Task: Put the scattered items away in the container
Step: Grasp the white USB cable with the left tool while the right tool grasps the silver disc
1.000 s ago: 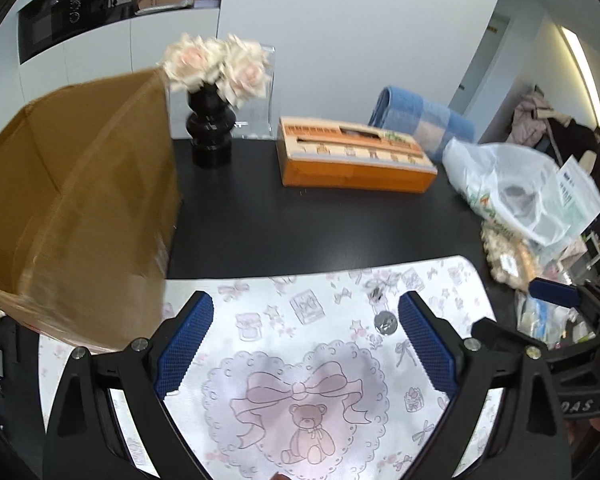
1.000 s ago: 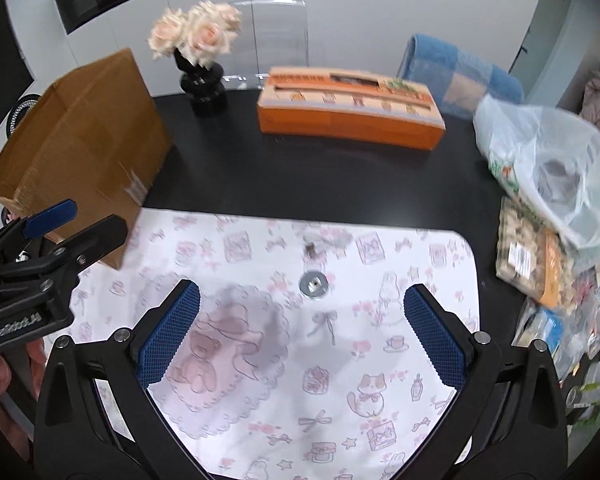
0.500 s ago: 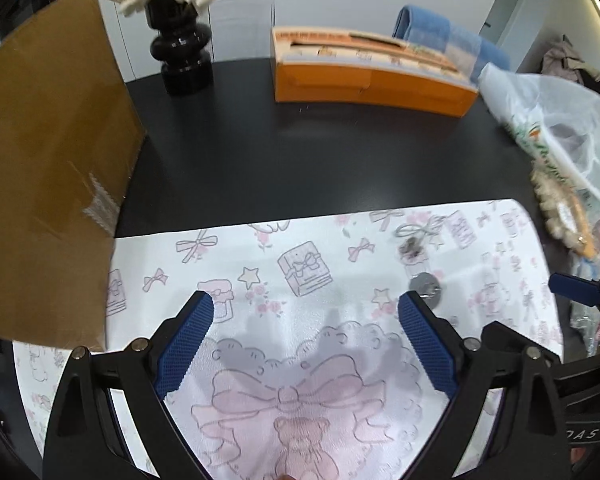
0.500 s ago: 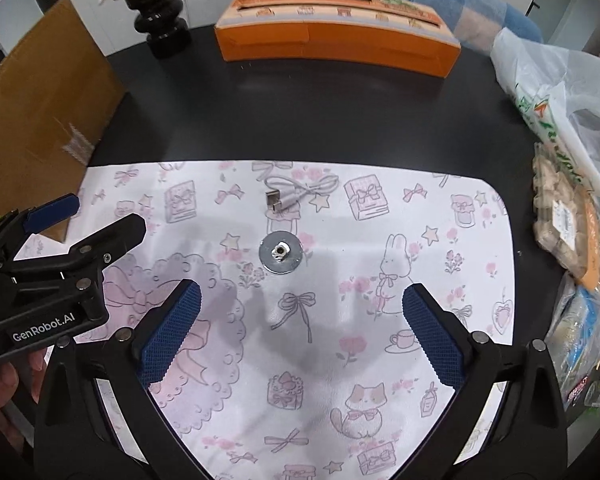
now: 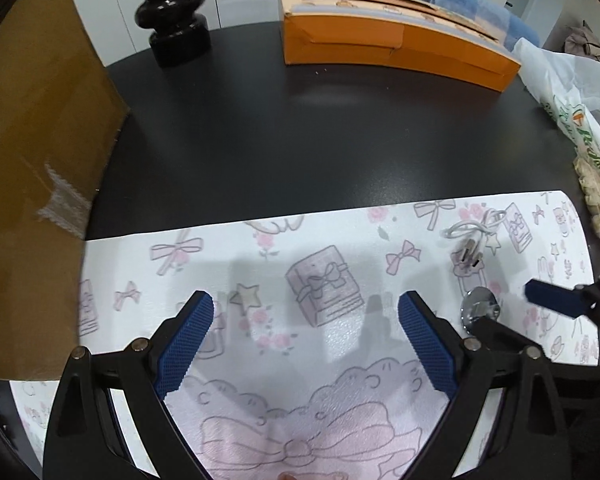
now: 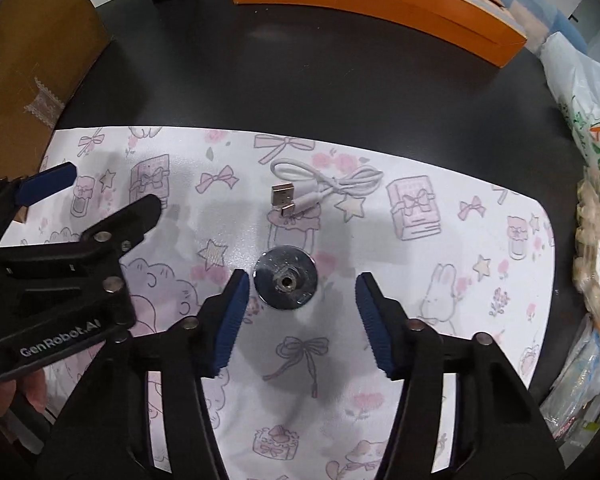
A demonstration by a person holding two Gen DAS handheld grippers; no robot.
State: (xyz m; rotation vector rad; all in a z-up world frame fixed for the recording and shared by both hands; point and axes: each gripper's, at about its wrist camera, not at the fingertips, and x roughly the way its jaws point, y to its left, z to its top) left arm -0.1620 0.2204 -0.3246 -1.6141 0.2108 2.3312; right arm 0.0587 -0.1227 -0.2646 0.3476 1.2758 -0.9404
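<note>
A shiny metal disc (image 6: 285, 277) with a centre hole lies on a white mat (image 6: 420, 288) printed with pink cartoons. My right gripper (image 6: 298, 280) is open and low over it, with the disc just inside the left fingertip. A coiled white USB cable (image 6: 324, 186) lies just beyond the disc. My left gripper (image 5: 305, 308) is open over bare mat (image 5: 220, 248), with the disc (image 5: 480, 306) and cable (image 5: 474, 232) to its right. The brown cardboard box (image 5: 32, 152) stands at the left; its opening is out of view.
On the black table (image 5: 300, 132), a long orange carton (image 5: 392, 44) lies at the back beside a black vase (image 5: 176, 28). Plastic bags and snack packets (image 6: 592, 208) crowd the right edge. A folded blue towel (image 5: 472, 4) sits behind the carton.
Both grippers have dropped lower and moved forward over the mat. The right gripper has come down around the metal disc and its fingers stand closer together than before.
</note>
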